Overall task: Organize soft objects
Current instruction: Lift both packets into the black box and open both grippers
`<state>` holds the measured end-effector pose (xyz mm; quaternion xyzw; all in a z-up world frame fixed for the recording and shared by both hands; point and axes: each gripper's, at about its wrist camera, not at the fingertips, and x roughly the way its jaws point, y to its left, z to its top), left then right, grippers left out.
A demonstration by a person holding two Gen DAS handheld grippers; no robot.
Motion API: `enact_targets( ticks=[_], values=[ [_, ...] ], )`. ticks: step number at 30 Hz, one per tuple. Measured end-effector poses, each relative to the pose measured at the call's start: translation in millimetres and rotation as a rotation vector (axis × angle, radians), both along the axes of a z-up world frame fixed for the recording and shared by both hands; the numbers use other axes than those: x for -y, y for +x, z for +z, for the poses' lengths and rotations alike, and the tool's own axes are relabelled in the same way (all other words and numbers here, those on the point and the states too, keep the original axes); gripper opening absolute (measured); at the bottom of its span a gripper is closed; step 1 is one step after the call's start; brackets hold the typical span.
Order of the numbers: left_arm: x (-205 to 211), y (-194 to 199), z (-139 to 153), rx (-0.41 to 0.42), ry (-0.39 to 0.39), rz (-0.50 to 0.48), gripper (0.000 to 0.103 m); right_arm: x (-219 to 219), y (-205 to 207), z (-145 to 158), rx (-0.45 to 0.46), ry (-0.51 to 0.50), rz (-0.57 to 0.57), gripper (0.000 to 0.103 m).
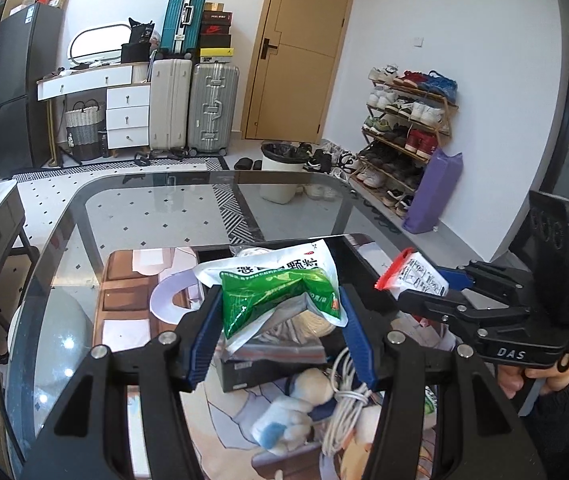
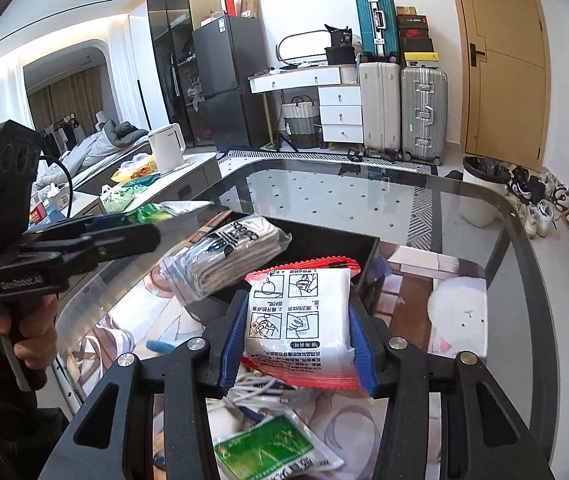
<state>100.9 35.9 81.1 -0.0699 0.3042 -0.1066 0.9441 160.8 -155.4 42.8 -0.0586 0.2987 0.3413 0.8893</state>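
Observation:
In the left wrist view my left gripper (image 1: 280, 300) is shut on a green and white packet (image 1: 280, 292), held above a black box (image 1: 240, 376). My right gripper (image 2: 299, 304) is shut on a white packet with red edges (image 2: 300, 320), lifted over the glass table (image 2: 364, 196). The black box (image 2: 324, 232) holds a clear bag of grey socks (image 2: 224, 260). A second green packet (image 2: 268, 452) and a coiled white cable (image 2: 260, 392) lie below the right gripper. A white and blue plush toy (image 1: 288, 420) lies beside the cable (image 1: 344, 408).
A printed mat (image 1: 132, 308) covers the near part of the table, and a white plush (image 2: 460, 316) lies on it at the right. A side cabinet with a kettle (image 2: 166, 148) stands to the left. A shoe rack (image 1: 404, 132) and a bin (image 1: 284, 164) stand beyond the table.

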Motion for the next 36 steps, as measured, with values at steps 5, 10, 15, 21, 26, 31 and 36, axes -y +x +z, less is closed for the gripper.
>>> enact_targets(
  ticks=[5, 10, 15, 21, 26, 31, 36],
  values=[
    [3, 12, -9, -0.021, 0.013, 0.003, 0.056, -7, 8, 0, 0.004, 0.01, 0.0, 0.047],
    [8, 26, -17, -0.046, 0.028, -0.002, 0.056, -16, 22, -4, -0.006, -0.005, -0.003, 0.047],
    [11, 37, -28, -0.075, 0.035, -0.01, 0.056, -21, 34, -9, -0.023, -0.011, -0.007, 0.047],
    [13, 48, -39, -0.105, 0.039, -0.016, 0.056, -24, 47, -17, -0.045, -0.026, -0.012, 0.047],
    [17, 55, -46, -0.126, 0.048, -0.033, 0.056, -27, 54, -22, -0.053, -0.027, -0.004, 0.047],
    [20, 57, -46, -0.123, 0.066, -0.036, 0.056, -34, 60, -24, -0.052, -0.038, 0.005, 0.047],
    [25, 58, -45, -0.12, 0.103, -0.052, 0.056, -38, 63, -27, -0.048, -0.048, 0.005, 0.047]
  ],
)
